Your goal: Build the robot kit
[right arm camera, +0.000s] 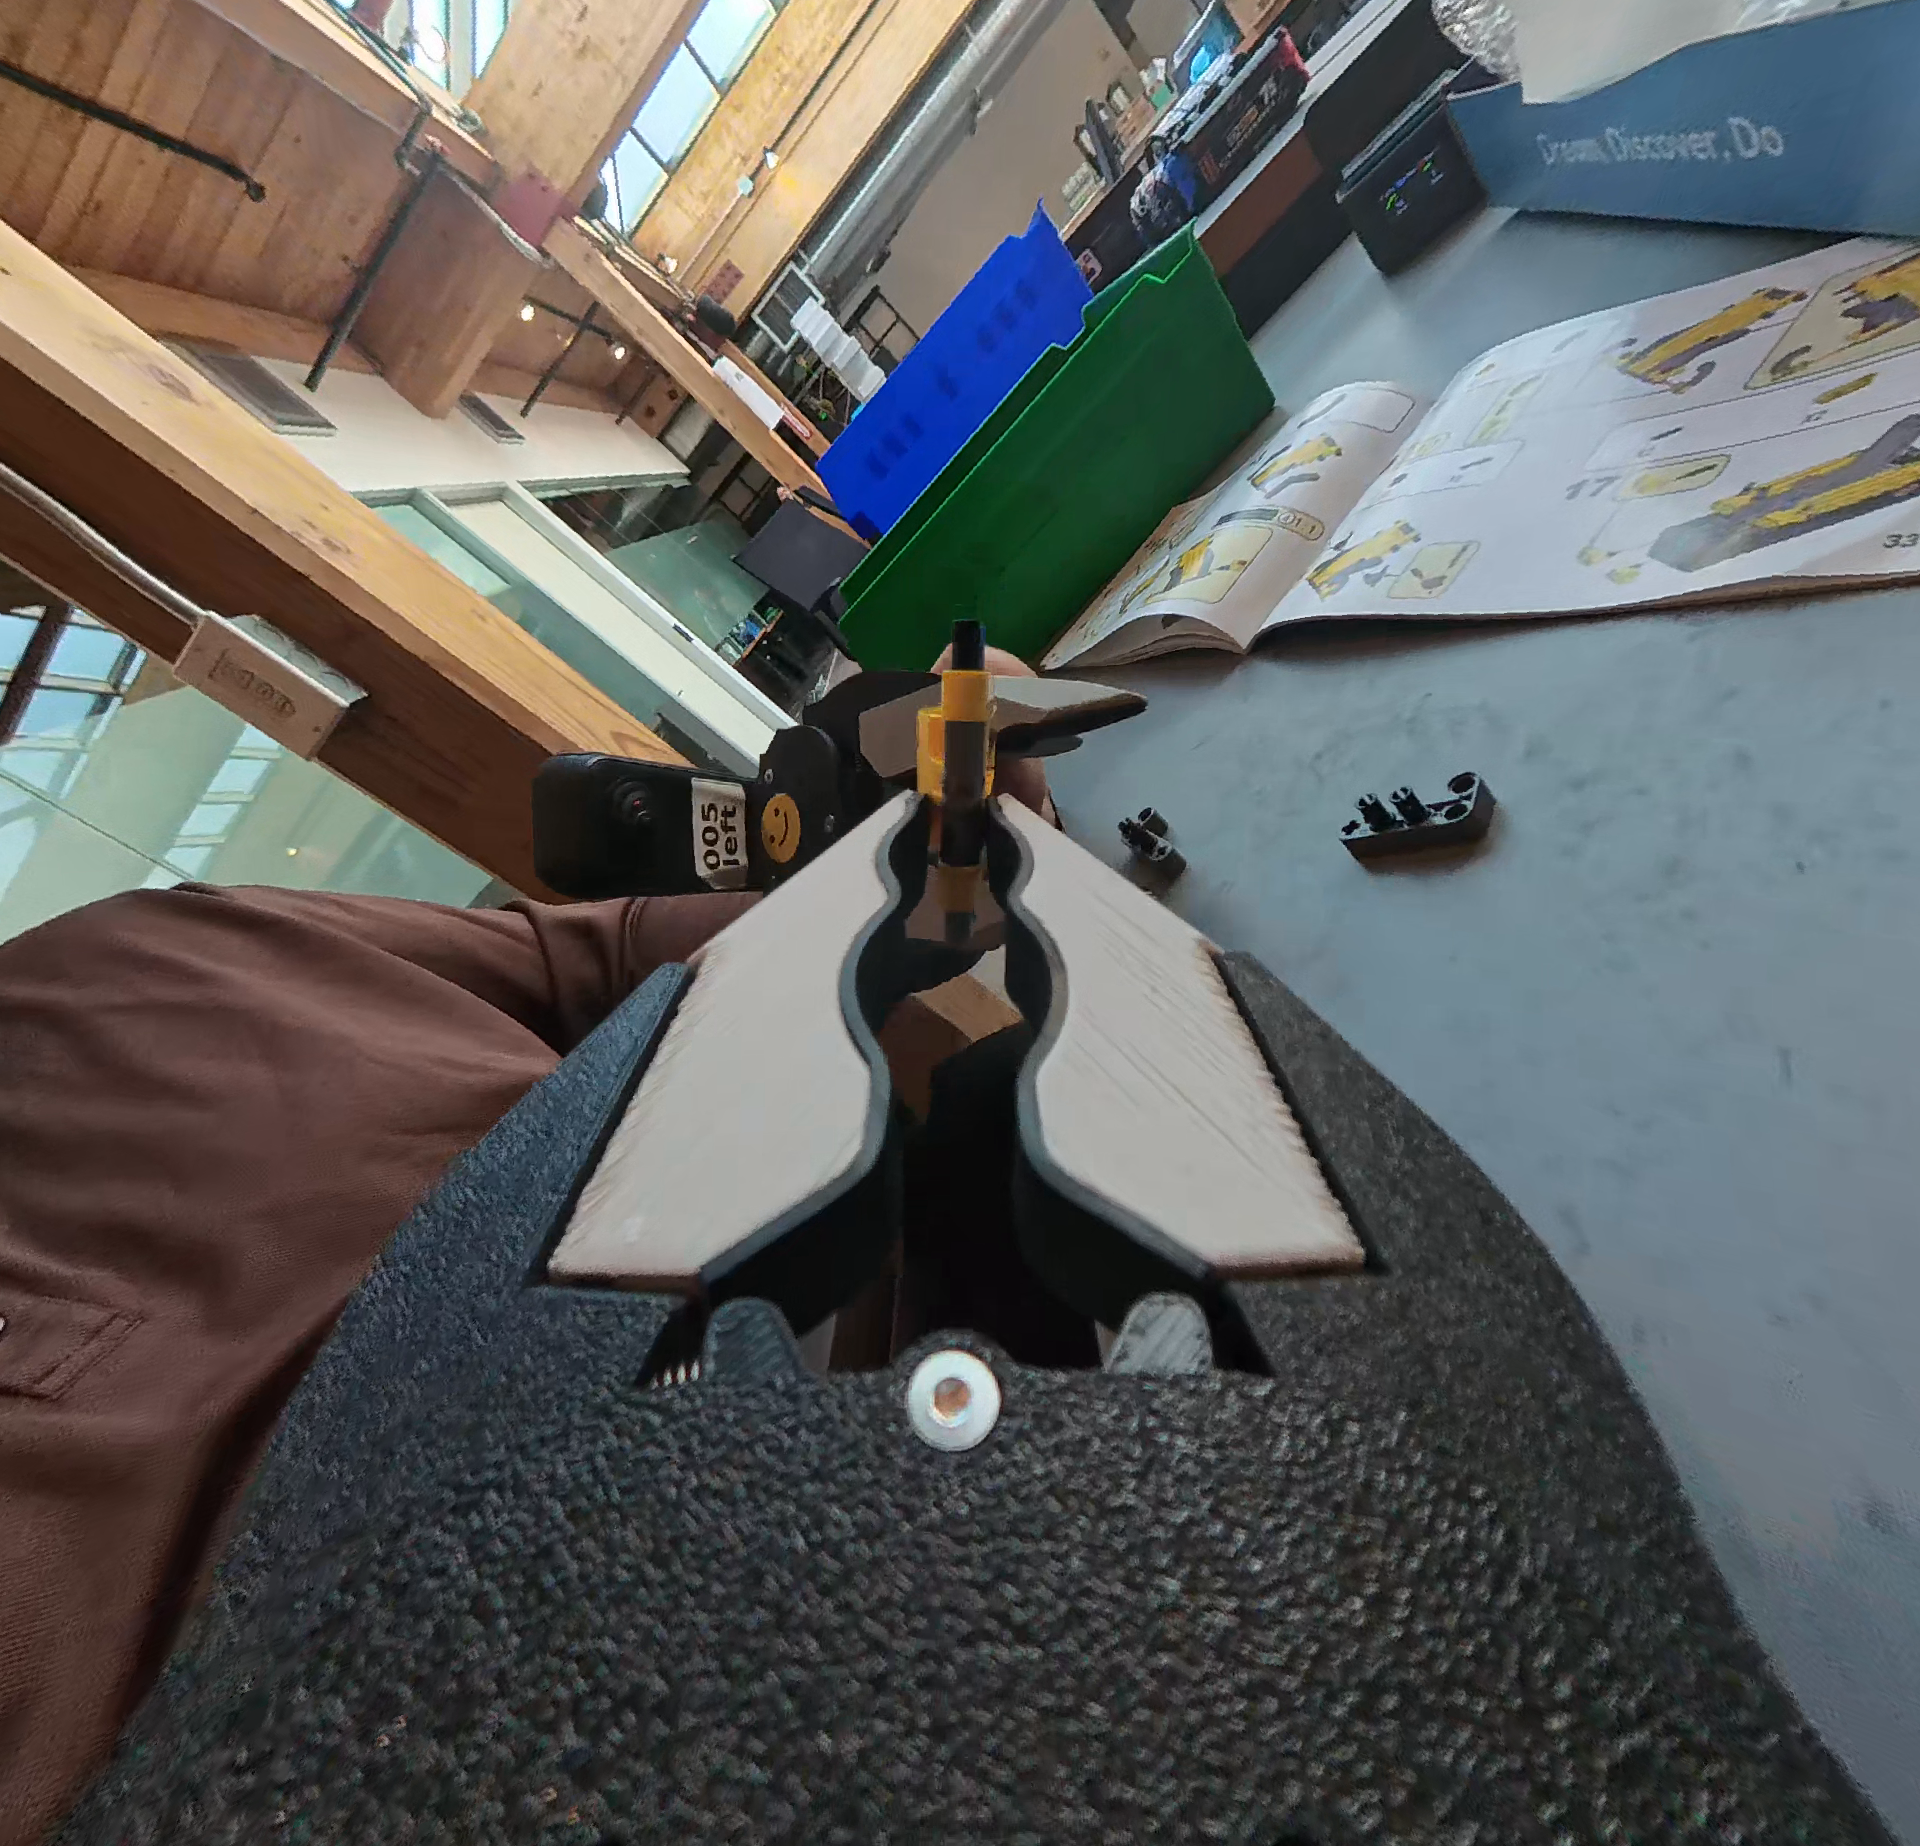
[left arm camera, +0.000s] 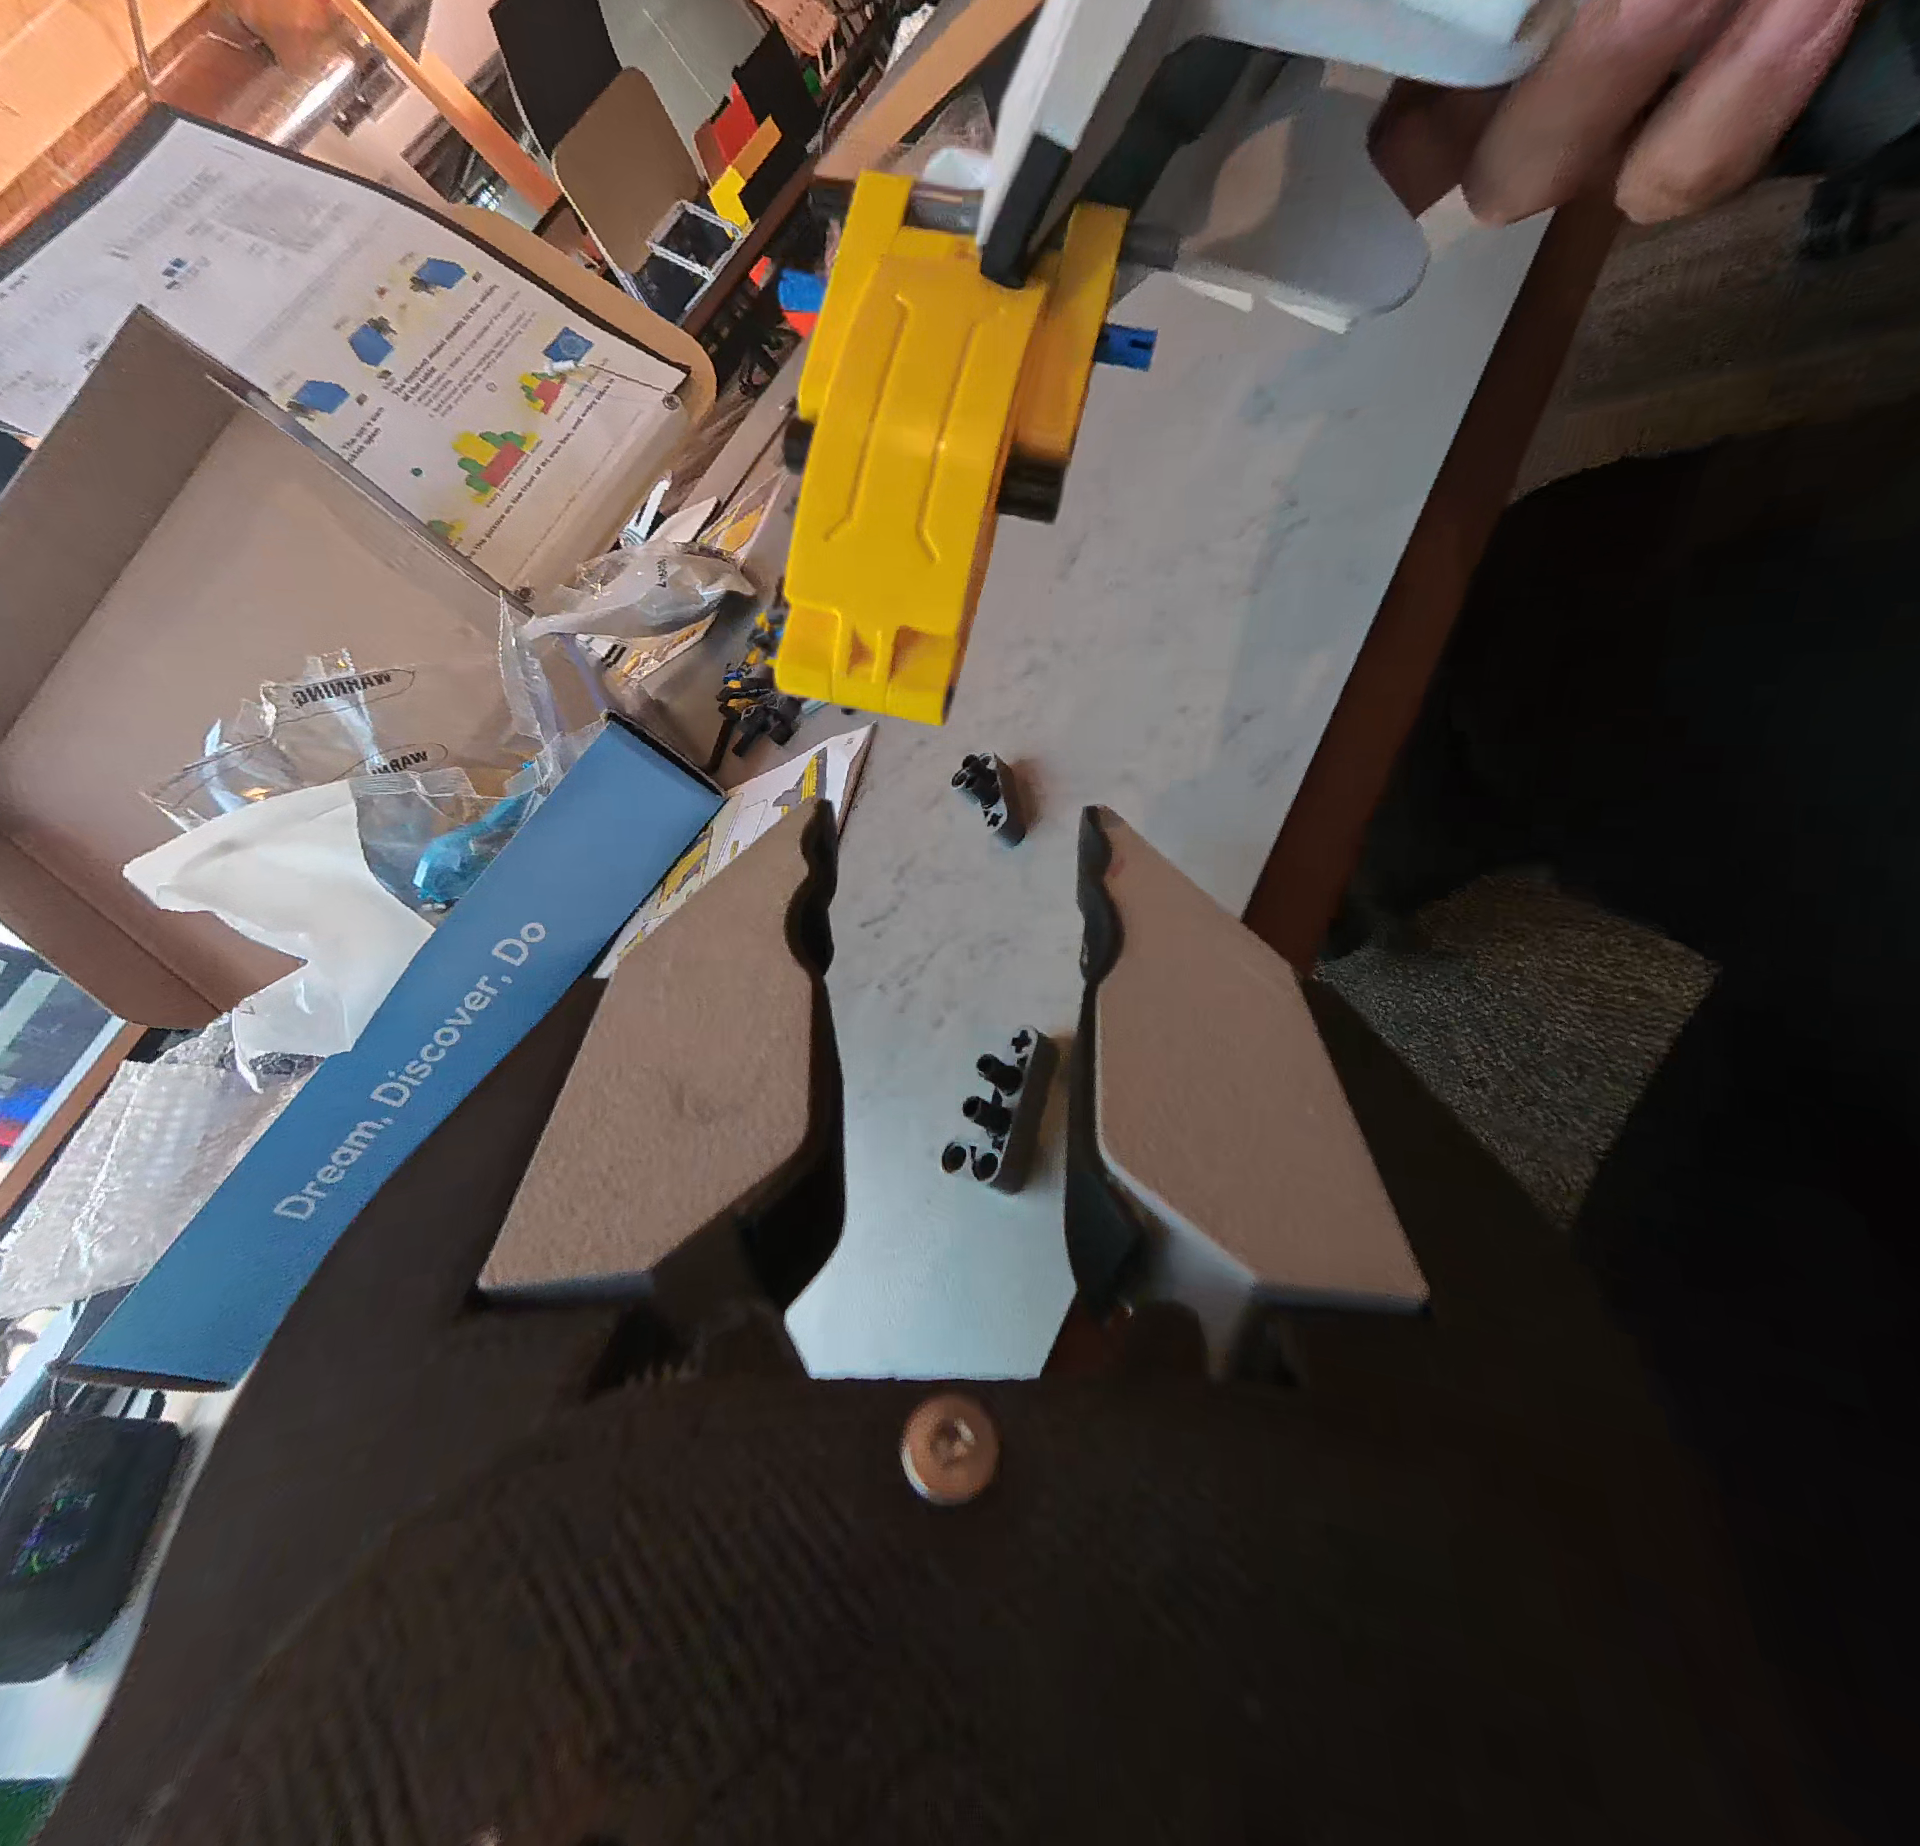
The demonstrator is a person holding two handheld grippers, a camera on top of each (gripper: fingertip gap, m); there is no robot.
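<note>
My right gripper (right arm camera: pixel 956 817) is shut on a yellow brick-built assembly (right arm camera: pixel 951 747) with black and blue pins, held above the table. In the left wrist view that assembly (left arm camera: pixel 914 446) hangs from the right gripper (left arm camera: pixel 1023 238), just ahead of me. My left gripper (left arm camera: pixel 956 840) is open and empty, low over the white table (left arm camera: pixel 1195 601). A small black beam with pins (left arm camera: pixel 1003 1110) lies on the table between its fingers (left arm camera: pixel 707 1069), near the right one. A shorter black piece (left arm camera: pixel 992 799) lies just past the tips. Both pieces show in the right wrist view (right arm camera: pixel 1418 820), (right arm camera: pixel 1151 842).
An open cardboard box (left arm camera: pixel 208 570) with plastic bags and a blue box (left arm camera: pixel 436 1027) stand at the left. An open instruction booklet (right arm camera: pixel 1558 466) lies on the table, with green (right arm camera: pixel 1070 466) and blue (right arm camera: pixel 956 373) bins behind it. A hand (left arm camera: pixel 1662 82) holds the right gripper. The table edge (left arm camera: pixel 1382 653) runs along the right. About 7 centimeters separates my left fingertips from my right.
</note>
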